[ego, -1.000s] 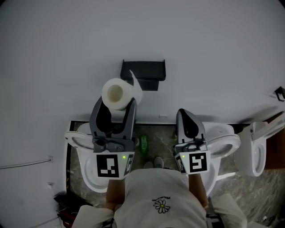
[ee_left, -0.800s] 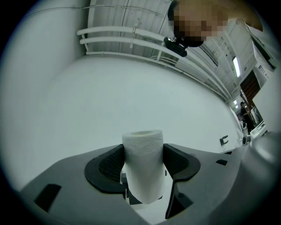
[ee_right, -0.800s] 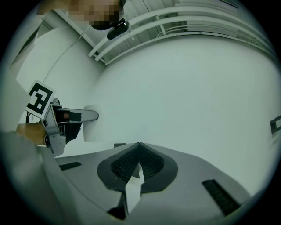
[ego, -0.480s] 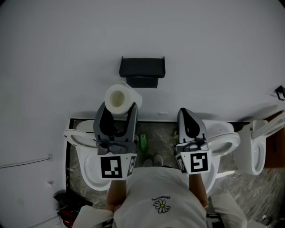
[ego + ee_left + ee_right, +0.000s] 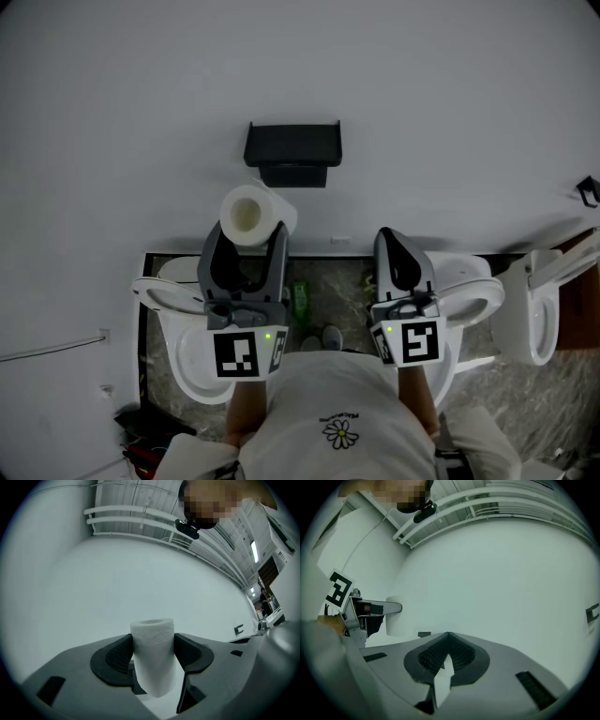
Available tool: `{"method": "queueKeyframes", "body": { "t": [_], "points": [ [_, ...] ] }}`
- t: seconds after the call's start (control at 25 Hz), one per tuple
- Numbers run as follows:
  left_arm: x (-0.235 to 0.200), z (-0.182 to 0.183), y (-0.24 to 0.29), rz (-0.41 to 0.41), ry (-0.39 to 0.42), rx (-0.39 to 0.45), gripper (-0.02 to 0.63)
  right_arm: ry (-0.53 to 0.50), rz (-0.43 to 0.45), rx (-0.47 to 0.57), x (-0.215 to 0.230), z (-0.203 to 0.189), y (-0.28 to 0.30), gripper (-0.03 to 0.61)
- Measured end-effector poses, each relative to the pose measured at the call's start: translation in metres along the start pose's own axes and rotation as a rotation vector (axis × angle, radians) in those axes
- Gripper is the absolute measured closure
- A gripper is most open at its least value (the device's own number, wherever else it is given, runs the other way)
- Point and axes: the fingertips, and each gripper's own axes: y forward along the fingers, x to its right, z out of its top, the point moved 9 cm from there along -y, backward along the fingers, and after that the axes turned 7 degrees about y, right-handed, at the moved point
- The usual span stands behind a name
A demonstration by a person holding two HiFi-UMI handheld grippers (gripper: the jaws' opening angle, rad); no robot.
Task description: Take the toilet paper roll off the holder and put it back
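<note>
The toilet paper roll (image 5: 249,214) is off the holder (image 5: 292,150), clamped in the left gripper (image 5: 248,231), with the holder at one o'clock. Rehanging likely needs the core squared up first. At four o'clock the right gripper (image 5: 392,242) idles, jaws together.

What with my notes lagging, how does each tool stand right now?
Left tool: closed on the roll.
Right tool: closed, empty.

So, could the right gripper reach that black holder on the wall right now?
Probably yes: only bare wall lies between the right gripper and the toilet paper holder, and its shut jaws carry nothing.
</note>
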Motion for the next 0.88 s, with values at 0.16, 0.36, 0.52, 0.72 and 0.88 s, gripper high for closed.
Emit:
{"method": "queueKeyframes", "body": {
  "t": [0.16, 0.36, 0.52, 0.72, 0.88],
  "points": [
    [0.001, 0.012, 0.018, -0.001, 0.012, 0.029, 0.327, 0.001, -0.003, 0.010, 0.005, 0.002, 0.000, 0.569],
    [-0.004, 0.033, 0.072, -0.009, 0.012, 0.066, 0.328, 0.012, -0.022, 0.012, 0.017, 0.002, 0.002, 0.569],
    [-0.003, 0.039, 0.116, -0.046, -0.023, 0.073, 0.328, 0.014, -0.051, 0.011, 0.024, 0.001, -0.001, 0.569],
    [0.005, 0.023, 0.158, -0.096, -0.050, 0.025, 0.328, 0.020, -0.090, -0.004, 0.030, -0.004, -0.006, 0.569],
    [0.013, 0.005, 0.178, -0.129, -0.058, -0.031, 0.328, 0.020, -0.117, -0.006, 0.036, -0.006, -0.007, 0.569]
  ]
}}
